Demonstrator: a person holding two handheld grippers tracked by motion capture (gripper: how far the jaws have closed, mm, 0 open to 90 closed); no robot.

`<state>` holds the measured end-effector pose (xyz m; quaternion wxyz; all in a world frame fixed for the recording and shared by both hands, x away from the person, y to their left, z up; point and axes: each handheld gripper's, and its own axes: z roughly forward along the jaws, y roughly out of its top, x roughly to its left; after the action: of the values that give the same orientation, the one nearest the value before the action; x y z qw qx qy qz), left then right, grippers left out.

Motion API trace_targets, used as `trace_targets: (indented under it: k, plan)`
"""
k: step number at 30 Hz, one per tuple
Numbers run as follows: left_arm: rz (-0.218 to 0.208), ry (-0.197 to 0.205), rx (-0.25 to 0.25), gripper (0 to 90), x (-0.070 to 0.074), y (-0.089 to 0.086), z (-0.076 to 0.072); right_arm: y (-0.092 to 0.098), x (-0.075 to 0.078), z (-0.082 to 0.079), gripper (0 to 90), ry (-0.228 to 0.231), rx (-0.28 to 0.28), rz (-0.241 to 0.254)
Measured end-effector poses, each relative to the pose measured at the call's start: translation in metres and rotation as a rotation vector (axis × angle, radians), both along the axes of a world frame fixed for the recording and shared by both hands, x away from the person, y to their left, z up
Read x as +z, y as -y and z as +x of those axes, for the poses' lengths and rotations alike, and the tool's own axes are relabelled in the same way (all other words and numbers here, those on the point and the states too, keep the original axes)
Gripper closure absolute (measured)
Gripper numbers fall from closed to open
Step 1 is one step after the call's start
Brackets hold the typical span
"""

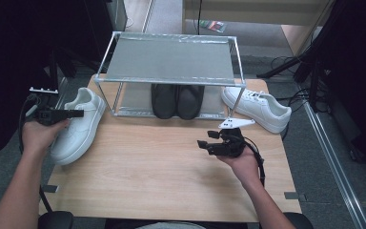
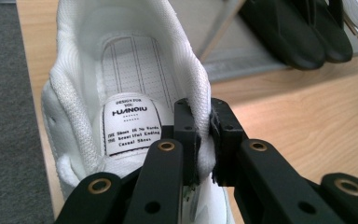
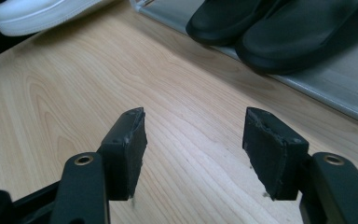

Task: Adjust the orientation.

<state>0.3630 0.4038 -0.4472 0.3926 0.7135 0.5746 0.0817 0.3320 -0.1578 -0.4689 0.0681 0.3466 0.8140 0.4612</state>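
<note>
Left gripper view: the white shoe's (image 2: 121,93) heel collar is pinched between the left gripper's (image 2: 204,140) fingers, its toe pointing away; the right gripper's (image 3: 193,154) fingers are held wide open, empty.

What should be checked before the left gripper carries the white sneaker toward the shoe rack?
1. Left gripper clamped on the left white sneaker at its heel collar: ok.
2. Grip depth enough for a lift: cannot tell.
3. Right gripper open, holding nothing: ok.
4. Top shelf of the shoe rack free: ok.
5. Lower shelf middle taken by black slippers: not ok there.
6. Second white sneaker beside the rack, out of the path: ok.
</note>
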Motion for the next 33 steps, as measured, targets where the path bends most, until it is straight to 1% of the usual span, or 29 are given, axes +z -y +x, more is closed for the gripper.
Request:
trace_targets:
  k: [3, 4, 6, 7, 8, 9, 10, 11, 12, 13, 14, 15, 17, 18, 20, 21, 25, 28, 30, 33]
  plan:
    - [0.004, -0.008, -0.005, 84.0, -0.003, 0.004, -0.011, -0.002, 0.001, 0.003, 40.9, 0.0, 0.009, 0.012]
    - [-0.004, -0.011, -0.007, 84.0, -0.005, 0.005, -0.015, -0.002, 0.001, 0.004, 40.9, -0.002, 0.011, 0.013]
    - [-0.001, -0.01, -0.006, 84.0, -0.005, 0.008, -0.022, -0.003, 0.001, 0.006, 40.9, 0.0, 0.011, 0.015]
    - [-0.001, -0.016, -0.01, 84.0, -0.005, 0.01, -0.026, -0.003, 0.002, 0.006, 40.9, -0.002, 0.011, 0.014]
    - [-0.007, -0.011, -0.011, 84.0, -0.004, 0.012, -0.03, -0.003, 0.003, 0.007, 40.9, -0.003, 0.012, 0.019]
    - [-0.011, -0.011, -0.016, 84.0, -0.004, 0.013, -0.033, -0.003, 0.003, 0.007, 40.9, 0.002, 0.013, 0.018]
    - [0.0, -0.003, -0.022, 84.0, -0.004, 0.017, -0.037, -0.003, 0.003, 0.008, 40.9, 0.004, 0.016, 0.019]
    - [0.001, -0.002, -0.027, 83.9, -0.003, 0.019, -0.039, -0.004, 0.004, 0.008, 40.9, 0.001, 0.015, 0.023]
    - [-0.009, -0.005, -0.041, 84.0, -0.003, 0.023, -0.043, -0.004, 0.005, 0.008, 41.0, -0.001, 0.014, 0.021]
    - [-0.018, -0.003, -0.049, 84.0, -0.004, 0.025, -0.046, -0.004, 0.005, 0.008, 41.4, 0.009, 0.02, 0.022]
    - [-0.021, -0.002, -0.052, 84.0, -0.004, 0.028, -0.048, -0.005, 0.005, 0.007, 41.6, 0.009, 0.022, 0.024]
    - [-0.025, -0.003, -0.065, 84.0, -0.003, 0.031, -0.05, -0.005, 0.005, 0.007, 41.6, 0.009, 0.022, 0.02]
    - [-0.031, -0.003, -0.094, 84.0, -0.002, 0.037, -0.052, -0.007, 0.006, 0.006, 41.6, 0.014, 0.032, 0.015]
    - [-0.034, 0.003, -0.099, 83.9, -0.002, 0.041, -0.053, -0.008, 0.005, 0.006, 41.6, 0.016, 0.033, 0.015]
    - [-0.026, 0.002, -0.135, 83.9, 0.001, 0.049, -0.053, -0.01, 0.005, 0.005, 41.6, 0.011, 0.038, 0.008]
    - [-0.025, 0.009, -0.141, 83.9, 0.002, 0.052, -0.053, -0.011, 0.004, 0.005, 41.6, 0.009, 0.038, 0.008]
    - [-0.013, 0.034, -0.2, 83.9, 0.008, 0.07, -0.055, -0.012, 0.004, 0.004, 41.6, 0.01, 0.041, 0.001]
    - [-0.024, 0.05, -0.249, 83.9, 0.014, 0.083, -0.055, -0.011, 0.003, 0.003, 41.6, 0.007, 0.037, 0.001]
    - [-0.028, 0.057, -0.279, 83.9, 0.017, 0.094, -0.054, -0.009, 0.003, 0.001, 41.6, -0.007, 0.029, 0.016]
    - [-0.019, 0.057, -0.332, 83.9, 0.02, 0.111, -0.051, -0.004, 0.003, -0.001, 41.5, -0.009, 0.012, 0.016]
